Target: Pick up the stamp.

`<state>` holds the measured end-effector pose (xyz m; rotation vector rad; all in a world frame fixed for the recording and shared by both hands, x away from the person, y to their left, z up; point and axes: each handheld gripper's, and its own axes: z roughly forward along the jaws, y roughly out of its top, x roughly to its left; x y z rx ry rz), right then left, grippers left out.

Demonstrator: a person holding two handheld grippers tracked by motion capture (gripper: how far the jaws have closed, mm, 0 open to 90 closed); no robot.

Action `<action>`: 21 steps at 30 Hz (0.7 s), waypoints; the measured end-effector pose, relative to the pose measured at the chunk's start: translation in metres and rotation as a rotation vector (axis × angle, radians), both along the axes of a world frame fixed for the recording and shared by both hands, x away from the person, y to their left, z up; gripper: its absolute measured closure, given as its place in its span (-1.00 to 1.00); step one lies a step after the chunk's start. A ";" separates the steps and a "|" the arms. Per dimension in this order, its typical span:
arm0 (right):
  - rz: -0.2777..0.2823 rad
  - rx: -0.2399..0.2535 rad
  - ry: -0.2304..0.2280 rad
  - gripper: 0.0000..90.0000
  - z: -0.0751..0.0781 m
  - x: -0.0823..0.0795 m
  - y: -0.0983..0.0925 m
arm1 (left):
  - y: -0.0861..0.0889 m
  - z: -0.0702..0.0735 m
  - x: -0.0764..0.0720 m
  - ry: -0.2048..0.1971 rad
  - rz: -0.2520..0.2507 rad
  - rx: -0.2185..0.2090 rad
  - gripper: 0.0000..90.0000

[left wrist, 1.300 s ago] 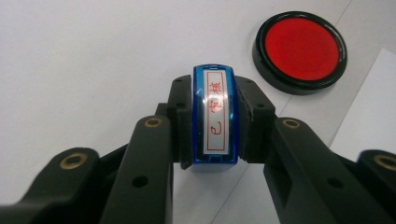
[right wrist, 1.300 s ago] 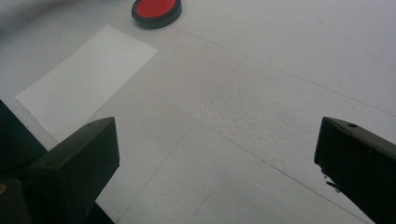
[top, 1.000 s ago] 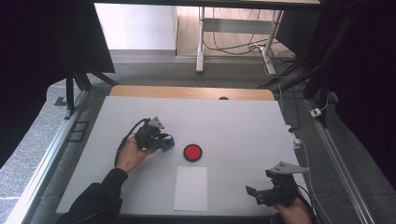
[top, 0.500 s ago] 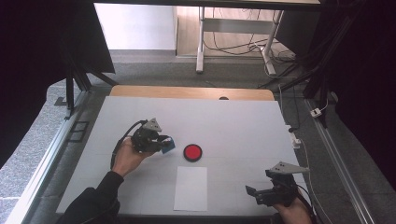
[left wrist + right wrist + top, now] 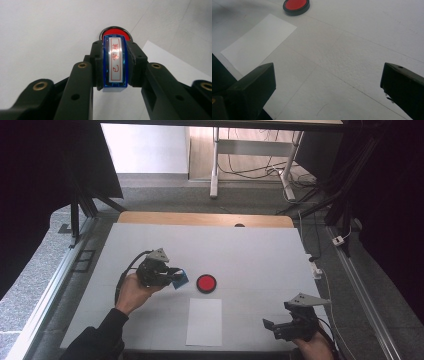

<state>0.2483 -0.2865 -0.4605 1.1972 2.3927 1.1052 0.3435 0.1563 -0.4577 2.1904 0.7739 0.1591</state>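
One blue-framed rectangular stamp (image 5: 115,63) with red characters clamped between left gripper (image 5: 172,276) jaws, just left of round red ink pad (image 5: 206,283), mid-desk, right gripper (image 5: 276,329) jaws apart near front right corner, white paper sheet (image 5: 204,321) at front edge.

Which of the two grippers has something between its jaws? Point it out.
The left gripper: its jaws clamp a blue stamp with a red-lettered label. The right gripper stands open over the bare table.

obstacles: red ink pad (image 5: 206,283), paper sheet (image 5: 204,321) | table (image 5: 260,255) far half free
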 end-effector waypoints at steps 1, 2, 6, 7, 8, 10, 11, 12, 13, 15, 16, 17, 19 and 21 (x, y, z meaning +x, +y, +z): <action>-0.001 0.003 -0.001 -1.00 0.000 0.000 0.000 | 0.000 0.001 -0.002 -0.002 -0.003 -0.006 0.56; 0.000 0.003 -0.001 -1.00 0.000 0.000 0.000 | 0.001 0.002 -0.004 -0.008 0.000 -0.009 0.56; 0.000 0.002 -0.001 -1.00 0.000 0.000 0.000 | 0.002 0.007 -0.012 -0.011 -0.002 -0.043 0.56; 0.000 0.002 -0.002 -1.00 0.000 0.000 0.000 | 0.003 0.008 -0.014 -0.017 -0.004 -0.044 0.56; 0.002 0.000 -0.003 -1.00 0.000 0.000 0.000 | 0.003 0.009 -0.016 -0.026 -0.007 -0.043 0.56; 0.004 -0.002 -0.004 -1.00 0.000 0.000 0.001 | 0.004 0.011 -0.022 -0.049 -0.008 -0.053 0.56; 0.004 -0.003 -0.005 -1.00 0.000 0.000 0.001 | 0.004 0.011 -0.022 -0.049 -0.008 -0.053 0.56; 0.004 -0.003 -0.005 -1.00 0.000 0.000 0.001 | 0.004 0.011 -0.023 -0.050 -0.010 -0.061 0.56; 0.004 -0.004 -0.005 -1.00 0.000 0.000 0.001 | 0.005 0.012 -0.026 -0.050 -0.004 -0.071 0.56; 0.004 -0.002 -0.004 -1.00 0.000 0.000 0.001 | 0.005 0.013 -0.029 -0.058 -0.006 -0.078 0.56; 0.005 -0.002 -0.003 -1.00 0.000 0.000 0.001 | 0.005 0.014 -0.030 -0.063 -0.006 -0.080 0.56; 0.005 -0.002 -0.003 -1.00 0.000 0.000 0.001 | 0.005 0.014 -0.032 -0.065 -0.011 -0.086 0.56; 0.006 -0.003 -0.004 -1.00 0.000 0.000 0.001 | 0.005 0.015 -0.035 -0.072 -0.018 -0.093 0.56; 0.005 -0.002 -0.003 -1.00 0.000 0.000 0.001 | 0.005 0.016 -0.039 -0.071 -0.029 -0.105 0.56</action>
